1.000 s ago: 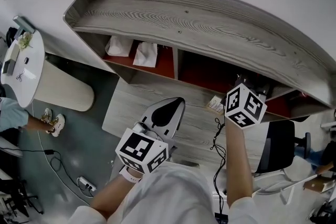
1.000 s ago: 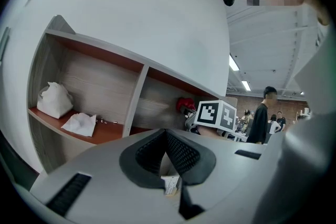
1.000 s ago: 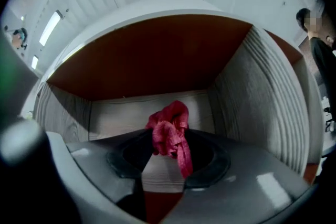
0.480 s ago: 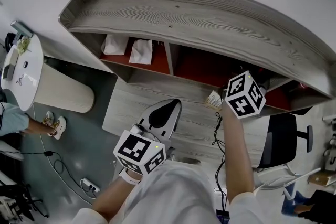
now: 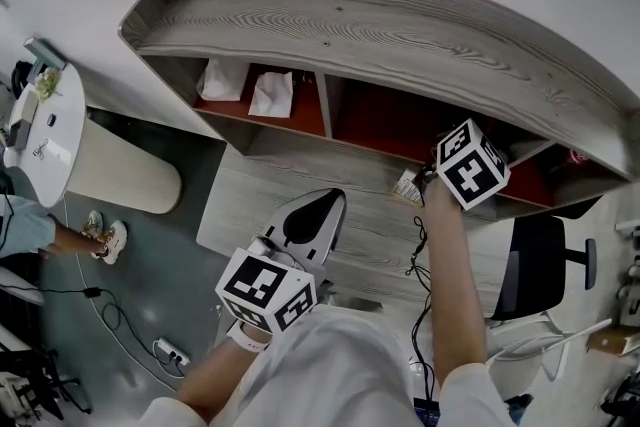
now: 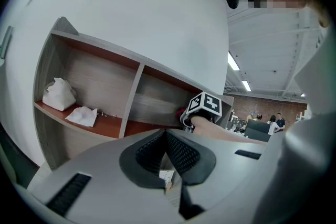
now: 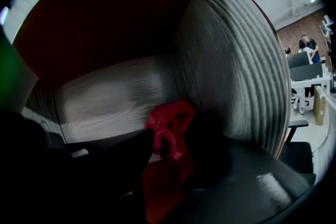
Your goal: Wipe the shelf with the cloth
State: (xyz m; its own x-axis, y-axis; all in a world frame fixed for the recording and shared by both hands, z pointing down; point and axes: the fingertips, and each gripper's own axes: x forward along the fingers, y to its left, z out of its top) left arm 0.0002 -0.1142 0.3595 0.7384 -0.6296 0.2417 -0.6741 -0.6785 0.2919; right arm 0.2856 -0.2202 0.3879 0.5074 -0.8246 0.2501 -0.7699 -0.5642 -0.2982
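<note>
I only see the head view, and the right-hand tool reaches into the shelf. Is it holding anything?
Observer: Yes, the right gripper is shut on a bunched red cloth.
Operator: Whereabouts inside?
Observer: The cloth is near the far corner of the right compartment of the shelf, where back panel meets side wall; contact is unclear.
Operator: And the left tool?
Observer: The left gripper has its jaws together, nothing between them, out in front of the shelf.
</note>
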